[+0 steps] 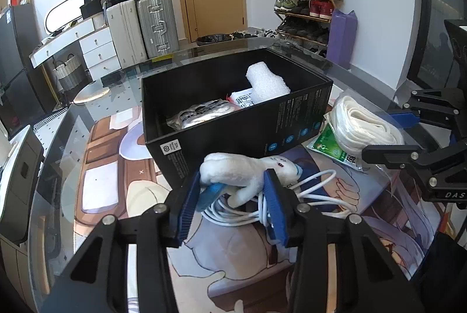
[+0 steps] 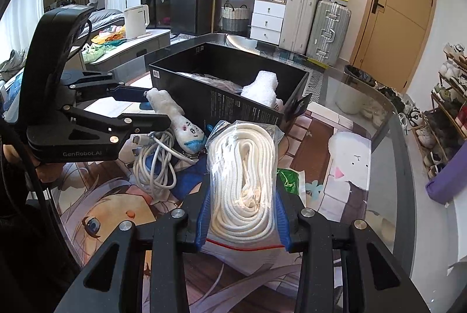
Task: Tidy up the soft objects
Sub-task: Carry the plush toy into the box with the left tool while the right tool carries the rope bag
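A black open box [image 1: 233, 120] stands mid-table; it also shows in the right wrist view [image 2: 233, 97]. Inside lie a white foam roll [image 1: 267, 82] and bagged items [image 1: 204, 113]. My left gripper [image 1: 233, 196] is shut on a white plush toy [image 1: 245, 171], held just in front of the box above a white cable coil [image 1: 262, 210]. The toy also shows in the right wrist view [image 2: 178, 117]. My right gripper [image 2: 243, 210] is shut on a clear bag of coiled white rope [image 2: 243, 172], right of the box; the bag also shows in the left wrist view [image 1: 364, 120].
A green packet [image 1: 329, 149] lies on the printed mat [image 1: 116, 181] under the rope bag. The glass table's edge [image 2: 402, 137] curves on the right. Suitcases [image 1: 146, 24], drawers and a shoe rack [image 1: 306, 0] stand beyond the table.
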A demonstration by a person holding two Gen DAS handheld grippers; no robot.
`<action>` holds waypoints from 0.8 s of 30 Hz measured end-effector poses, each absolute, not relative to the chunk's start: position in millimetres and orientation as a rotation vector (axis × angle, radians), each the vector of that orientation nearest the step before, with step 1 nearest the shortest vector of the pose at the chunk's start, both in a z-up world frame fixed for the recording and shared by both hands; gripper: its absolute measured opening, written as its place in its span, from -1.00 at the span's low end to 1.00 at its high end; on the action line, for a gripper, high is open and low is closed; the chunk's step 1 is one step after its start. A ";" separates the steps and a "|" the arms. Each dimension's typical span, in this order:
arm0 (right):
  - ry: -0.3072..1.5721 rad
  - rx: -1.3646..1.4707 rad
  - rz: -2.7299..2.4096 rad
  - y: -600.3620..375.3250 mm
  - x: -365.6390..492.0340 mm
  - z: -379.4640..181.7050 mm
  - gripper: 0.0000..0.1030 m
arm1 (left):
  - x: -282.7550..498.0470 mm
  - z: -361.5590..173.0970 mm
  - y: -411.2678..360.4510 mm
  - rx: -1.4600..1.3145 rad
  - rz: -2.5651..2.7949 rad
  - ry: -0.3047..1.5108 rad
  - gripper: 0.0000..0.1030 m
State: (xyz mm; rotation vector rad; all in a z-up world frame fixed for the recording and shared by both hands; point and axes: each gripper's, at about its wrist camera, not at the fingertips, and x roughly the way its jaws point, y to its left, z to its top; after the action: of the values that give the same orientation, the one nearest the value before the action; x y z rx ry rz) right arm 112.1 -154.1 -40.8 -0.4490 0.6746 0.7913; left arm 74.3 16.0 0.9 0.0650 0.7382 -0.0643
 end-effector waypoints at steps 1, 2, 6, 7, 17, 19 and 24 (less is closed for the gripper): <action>0.674 -0.449 0.791 -154.1 112.2 -40.8 -0.26 | 73.9 1.3 16.8 0.062 -0.067 0.738 -0.18; 0.673 -0.448 0.790 -154.0 111.4 -40.3 -0.26 | 73.1 1.8 17.5 0.060 -0.068 0.737 -0.19; 0.666 -0.447 0.793 -153.7 111.0 -38.5 -0.26 | 70.8 5.5 18.5 0.050 -0.079 0.731 -0.20; 0.663 -0.446 0.795 -154.1 110.7 -37.6 -0.26 | 71.1 7.9 20.0 0.044 -0.083 0.726 -0.20; 0.617 -0.427 0.817 -153.3 102.9 -25.0 -0.26 | 59.9 32.3 22.9 0.030 -0.097 0.657 -0.21; 0.606 -0.423 0.820 -153.3 100.9 -22.0 -0.27 | 58.4 36.8 24.2 0.025 -0.092 0.645 -0.21; 0.578 -0.399 0.811 -154.9 99.2 -14.0 -0.26 | 55.8 48.2 29.7 0.003 -0.081 0.611 -0.21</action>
State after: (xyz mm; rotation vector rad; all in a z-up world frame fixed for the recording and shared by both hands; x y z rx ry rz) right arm 99.2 -154.9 -14.0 -0.3990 0.5776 0.8108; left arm 55.8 29.7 48.2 0.0033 0.6110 -0.0807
